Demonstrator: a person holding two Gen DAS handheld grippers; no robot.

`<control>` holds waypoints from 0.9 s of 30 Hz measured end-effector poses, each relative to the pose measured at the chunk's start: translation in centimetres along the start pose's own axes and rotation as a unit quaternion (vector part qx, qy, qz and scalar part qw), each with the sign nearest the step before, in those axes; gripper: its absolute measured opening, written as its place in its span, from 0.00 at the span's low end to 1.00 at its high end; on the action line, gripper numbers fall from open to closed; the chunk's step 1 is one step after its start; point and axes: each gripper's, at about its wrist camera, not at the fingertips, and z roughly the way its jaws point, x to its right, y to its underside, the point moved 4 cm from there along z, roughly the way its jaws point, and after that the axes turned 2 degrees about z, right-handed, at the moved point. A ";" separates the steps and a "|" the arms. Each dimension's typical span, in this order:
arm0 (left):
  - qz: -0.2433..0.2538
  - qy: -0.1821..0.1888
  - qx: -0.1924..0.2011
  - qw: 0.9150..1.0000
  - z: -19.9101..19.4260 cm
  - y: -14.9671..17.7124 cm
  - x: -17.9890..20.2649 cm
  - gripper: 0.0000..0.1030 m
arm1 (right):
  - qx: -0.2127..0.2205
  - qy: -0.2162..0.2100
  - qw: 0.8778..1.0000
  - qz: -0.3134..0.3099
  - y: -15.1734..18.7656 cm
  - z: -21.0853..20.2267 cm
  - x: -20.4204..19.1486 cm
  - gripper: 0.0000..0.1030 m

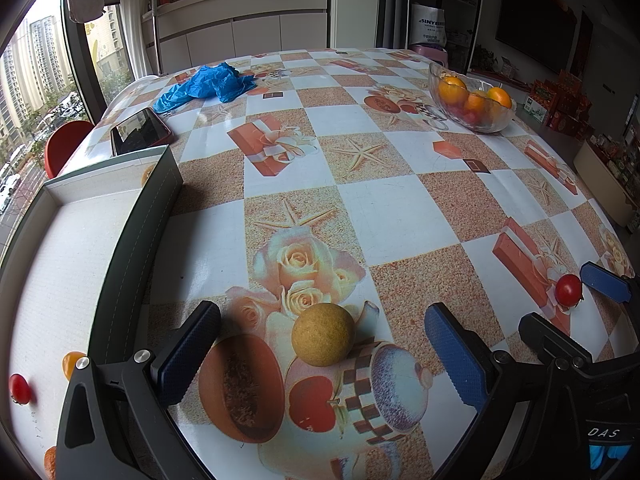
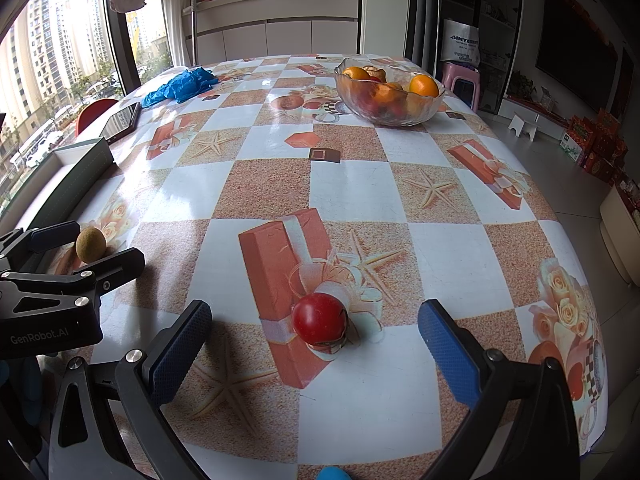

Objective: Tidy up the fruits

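Left gripper (image 1: 322, 354) jaws spread wide astride brown fruit (image 1: 322, 334) by the box (image 1: 132, 216); right gripper (image 2: 316, 346) jaws likewise released, framing tomato (image 2: 319, 318), both lined up for grasping.

The left hand-held gripper (image 1: 322, 354) stands wide apart around a round tan-yellow fruit (image 1: 322, 334) resting on the checkered, rose-printed tabletop (image 1: 380, 200), neither pad touching it. At the right edge, the right hand-held gripper (image 1: 570, 308) flanks a small red tomato (image 1: 569, 289). A white-lined green box (image 1: 72, 248) at left holds small red and orange fruits. A glass bowl of oranges (image 1: 472, 98) sits far back.
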 end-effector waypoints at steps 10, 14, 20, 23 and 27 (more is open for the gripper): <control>0.000 0.000 0.000 1.000 0.0 0.0 0.0 0.99 | 0.000 0.000 1.000 0.000 0.0 0.0 0.0 0.99; 0.000 0.000 0.000 1.000 0.0 0.0 0.0 0.99 | 0.000 0.000 1.000 0.000 0.0 0.0 0.0 0.99; 0.000 0.000 0.000 1.000 0.0 0.0 0.0 0.99 | -0.007 -0.002 1.000 -0.004 0.1 -0.1 0.0 0.99; 0.000 0.000 -0.001 1.000 0.0 0.0 0.0 0.99 | -0.021 0.002 1.000 -0.001 0.1 -0.2 -0.1 1.00; -0.003 -0.003 -0.008 1.000 0.0 -0.1 0.0 0.99 | -0.031 -0.001 1.000 0.000 0.1 -0.5 -0.3 0.93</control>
